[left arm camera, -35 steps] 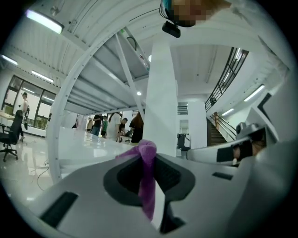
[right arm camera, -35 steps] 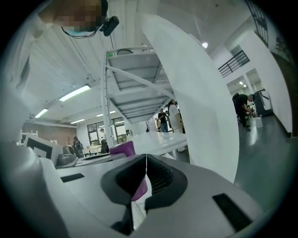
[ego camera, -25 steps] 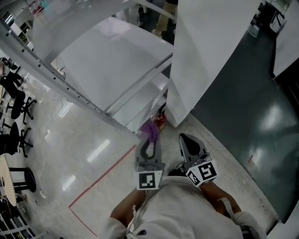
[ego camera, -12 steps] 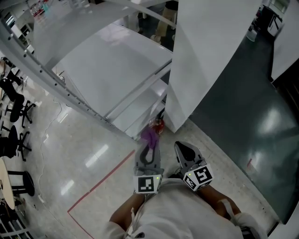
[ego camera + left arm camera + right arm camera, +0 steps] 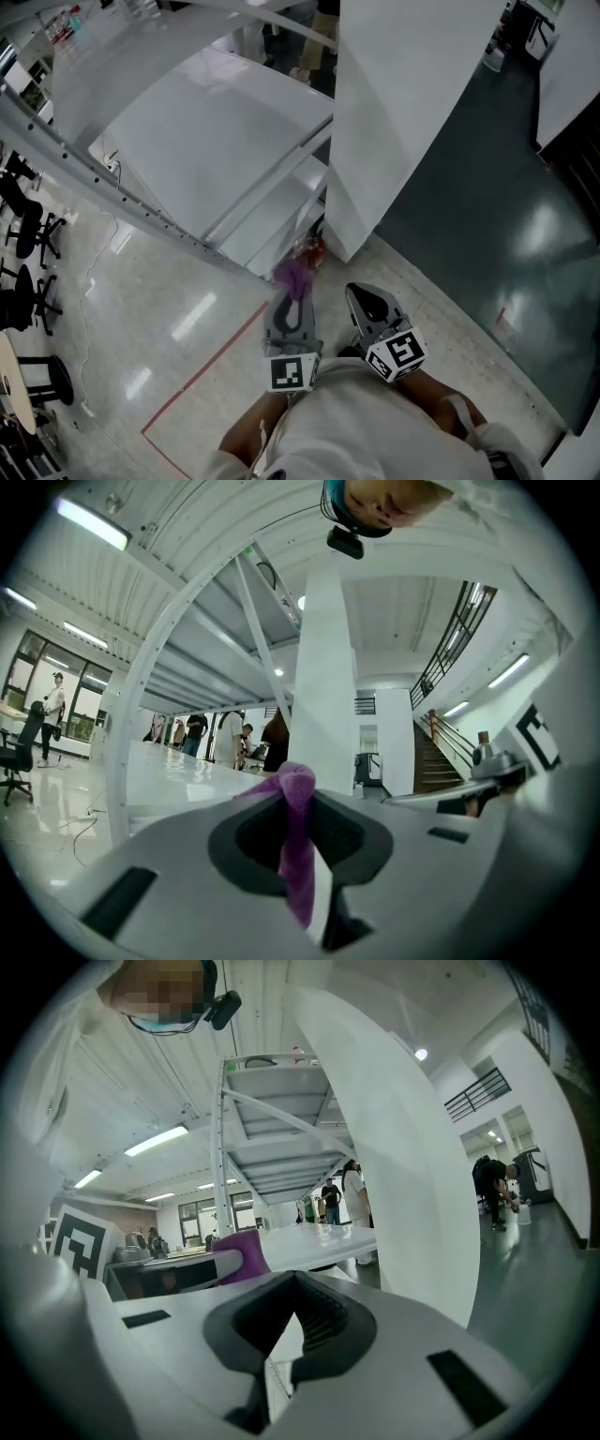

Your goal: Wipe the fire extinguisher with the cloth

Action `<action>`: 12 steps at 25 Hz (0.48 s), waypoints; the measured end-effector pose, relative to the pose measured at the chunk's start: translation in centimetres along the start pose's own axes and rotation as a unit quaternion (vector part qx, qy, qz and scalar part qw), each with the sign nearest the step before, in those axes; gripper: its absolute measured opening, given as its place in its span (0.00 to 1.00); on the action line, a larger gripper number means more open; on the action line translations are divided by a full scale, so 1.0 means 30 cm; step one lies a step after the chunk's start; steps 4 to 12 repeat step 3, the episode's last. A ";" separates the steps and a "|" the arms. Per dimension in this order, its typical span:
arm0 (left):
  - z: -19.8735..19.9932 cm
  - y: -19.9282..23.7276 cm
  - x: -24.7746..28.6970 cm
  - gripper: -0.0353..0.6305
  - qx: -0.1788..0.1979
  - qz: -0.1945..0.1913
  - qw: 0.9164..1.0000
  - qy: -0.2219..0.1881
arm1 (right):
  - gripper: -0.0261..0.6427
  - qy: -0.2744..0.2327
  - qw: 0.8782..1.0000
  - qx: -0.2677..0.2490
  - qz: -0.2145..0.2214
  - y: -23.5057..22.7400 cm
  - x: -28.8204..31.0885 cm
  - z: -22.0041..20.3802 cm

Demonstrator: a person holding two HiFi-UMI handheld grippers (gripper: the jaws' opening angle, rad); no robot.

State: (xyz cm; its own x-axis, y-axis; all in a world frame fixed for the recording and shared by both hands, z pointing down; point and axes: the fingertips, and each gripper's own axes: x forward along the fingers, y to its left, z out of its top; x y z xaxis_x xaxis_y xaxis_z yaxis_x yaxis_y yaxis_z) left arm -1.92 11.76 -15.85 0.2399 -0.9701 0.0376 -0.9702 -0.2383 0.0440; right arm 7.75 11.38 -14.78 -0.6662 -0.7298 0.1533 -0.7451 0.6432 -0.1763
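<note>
Between the shut jaws of the left hand-held gripper [image 5: 302, 803], a purple cloth [image 5: 300, 864] sits pinched, bunched narrow.

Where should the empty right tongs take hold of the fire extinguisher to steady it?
Probably its top end, coming down from the near side. The fire extinguisher sits between the shelf frame and the white pillar, so its flanks look blocked.

Purple cloth [image 5: 294, 277], bunched and hanging, clamped in left gripper [image 5: 293, 292] jaws, red fire extinguisher [image 5: 317, 247] on floor just beyond it
</note>
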 end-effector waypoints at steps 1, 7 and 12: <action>0.004 0.003 -0.002 0.13 0.000 0.001 1.000 -0.001 | 0.06 0.000 1.000 0.001 0.000 0.001 -0.001 -0.001; 0.011 0.009 -0.008 0.13 0.002 0.004 1.000 -0.002 | 0.06 0.001 1.000 0.005 -0.001 0.002 -0.002 -0.006; 0.011 0.009 -0.008 0.13 0.002 0.004 1.000 -0.002 | 0.06 0.001 1.000 0.005 -0.001 0.002 -0.002 -0.006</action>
